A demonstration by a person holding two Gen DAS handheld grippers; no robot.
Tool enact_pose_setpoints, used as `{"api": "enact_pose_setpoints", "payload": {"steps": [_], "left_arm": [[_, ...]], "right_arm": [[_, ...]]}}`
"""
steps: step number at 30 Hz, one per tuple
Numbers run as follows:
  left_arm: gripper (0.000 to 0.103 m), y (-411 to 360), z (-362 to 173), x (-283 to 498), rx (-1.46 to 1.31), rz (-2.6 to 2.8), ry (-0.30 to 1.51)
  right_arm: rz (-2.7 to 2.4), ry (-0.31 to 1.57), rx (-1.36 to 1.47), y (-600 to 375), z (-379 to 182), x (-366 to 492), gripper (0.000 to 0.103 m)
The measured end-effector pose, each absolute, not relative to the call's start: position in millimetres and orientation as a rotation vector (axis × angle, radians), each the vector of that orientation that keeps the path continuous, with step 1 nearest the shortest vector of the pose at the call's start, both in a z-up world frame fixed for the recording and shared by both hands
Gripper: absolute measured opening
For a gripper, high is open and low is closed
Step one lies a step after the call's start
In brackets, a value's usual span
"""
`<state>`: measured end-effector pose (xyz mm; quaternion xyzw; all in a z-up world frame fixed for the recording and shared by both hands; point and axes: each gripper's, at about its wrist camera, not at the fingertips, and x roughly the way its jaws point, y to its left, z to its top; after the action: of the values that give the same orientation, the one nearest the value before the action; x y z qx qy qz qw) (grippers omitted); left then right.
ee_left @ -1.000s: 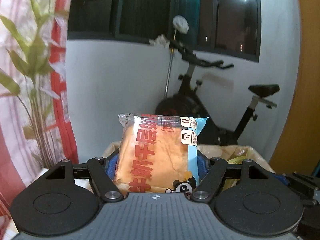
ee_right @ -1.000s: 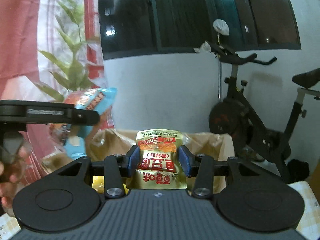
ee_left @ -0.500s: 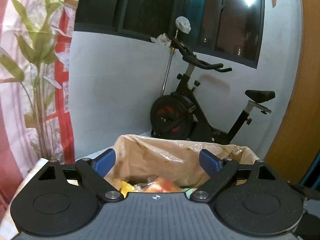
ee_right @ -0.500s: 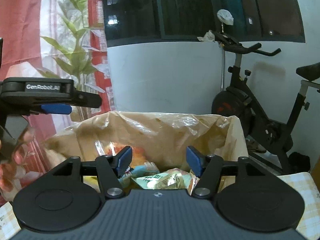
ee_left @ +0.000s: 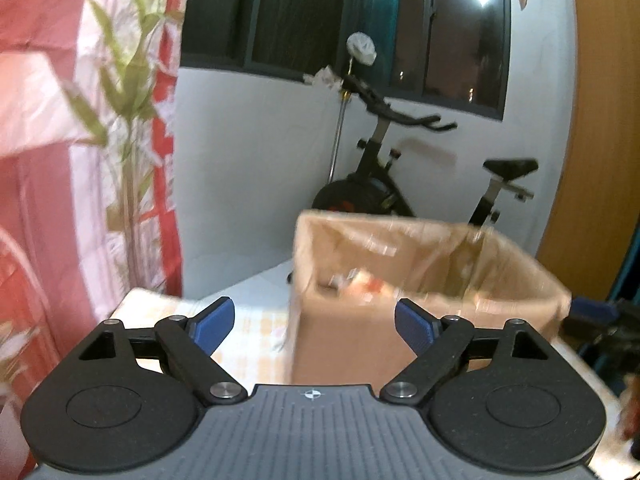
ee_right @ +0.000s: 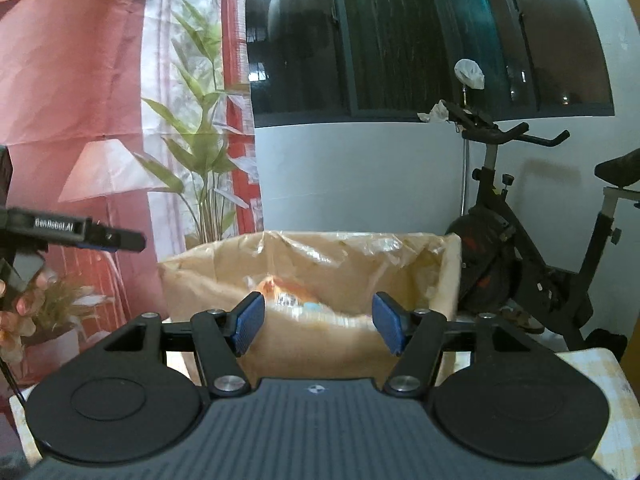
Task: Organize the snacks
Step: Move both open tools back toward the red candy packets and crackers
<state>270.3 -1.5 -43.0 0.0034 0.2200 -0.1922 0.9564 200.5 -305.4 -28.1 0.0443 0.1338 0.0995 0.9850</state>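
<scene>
The left gripper [ee_left: 310, 324] hangs spread wide and empty before a lined box [ee_left: 404, 332] (blurred), snacks [ee_left: 360, 286] dimly visible inside. An exercise bike [ee_left: 384, 184] stands behind by the wall.

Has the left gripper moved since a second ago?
Yes. The left gripper, now open and empty, has pulled back and left from the cardboard box, which sits farther away and right of centre.
</scene>
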Motion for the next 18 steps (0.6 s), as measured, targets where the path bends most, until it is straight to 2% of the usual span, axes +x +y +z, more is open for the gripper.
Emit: {"api": "enact_pose_setpoints", "payload": {"steps": [7, 15, 18], "left_arm": [[0.082, 12.7, -88.0, 260.3, -0.067, -0.366, 0.565], [0.077, 9.0, -123.5, 263.6, -0.144, -0.352, 0.662], [0.075, 6.8, -128.9, 259.6, -0.146, -0.356, 0.676]], "right_arm": [[0.181, 0.345, 0.082, -309.9, -61.8, 168.0, 0.063], [0.214, 0.565, -0.019, -305.1, -123.3, 190.0, 0.062], [0.235, 0.627, -0.071, -299.6, -142.0, 202.4, 0.057]]}}
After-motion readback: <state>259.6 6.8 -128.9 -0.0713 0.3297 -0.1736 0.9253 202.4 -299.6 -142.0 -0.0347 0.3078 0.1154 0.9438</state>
